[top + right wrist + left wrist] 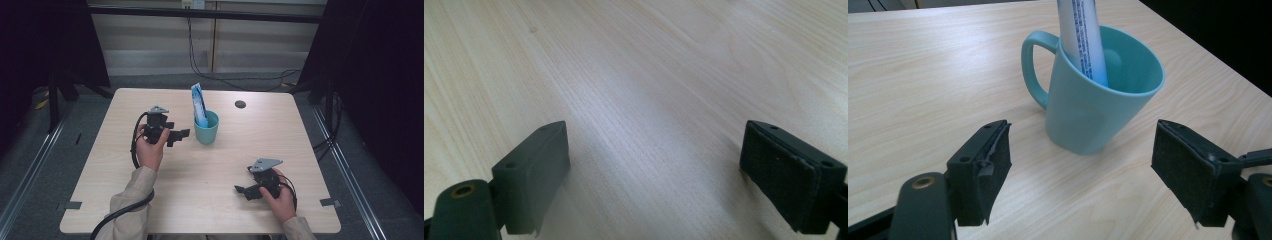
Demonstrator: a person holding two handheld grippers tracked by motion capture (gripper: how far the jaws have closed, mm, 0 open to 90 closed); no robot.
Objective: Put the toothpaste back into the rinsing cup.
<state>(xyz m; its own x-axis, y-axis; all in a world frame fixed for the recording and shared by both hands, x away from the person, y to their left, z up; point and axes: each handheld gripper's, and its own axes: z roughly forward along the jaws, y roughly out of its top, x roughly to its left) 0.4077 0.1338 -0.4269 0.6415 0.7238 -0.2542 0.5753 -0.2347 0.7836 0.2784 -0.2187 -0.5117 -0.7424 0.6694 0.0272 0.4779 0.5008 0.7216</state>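
A teal mug [207, 129] with a handle stands upright near the middle of the wooden table [125, 165]. A blue and white tube [199, 104] stands in it and leans out over the rim. In the left gripper view the mug [1098, 100] and the tube [1083, 35] sit just ahead of the jaws. My left gripper [181, 136] is open, a short way left of the mug, with nothing between its pads [995, 170]. My right gripper [242, 191] is open low over bare table at the front right; its pads [784, 175] hold nothing.
A small dark round disc [240, 104] lies on the table behind and right of the mug. Black cables trail from both grippers. Dark curtains and metal floor rails flank the table, and a black drop lies past its right edge [1228, 45].
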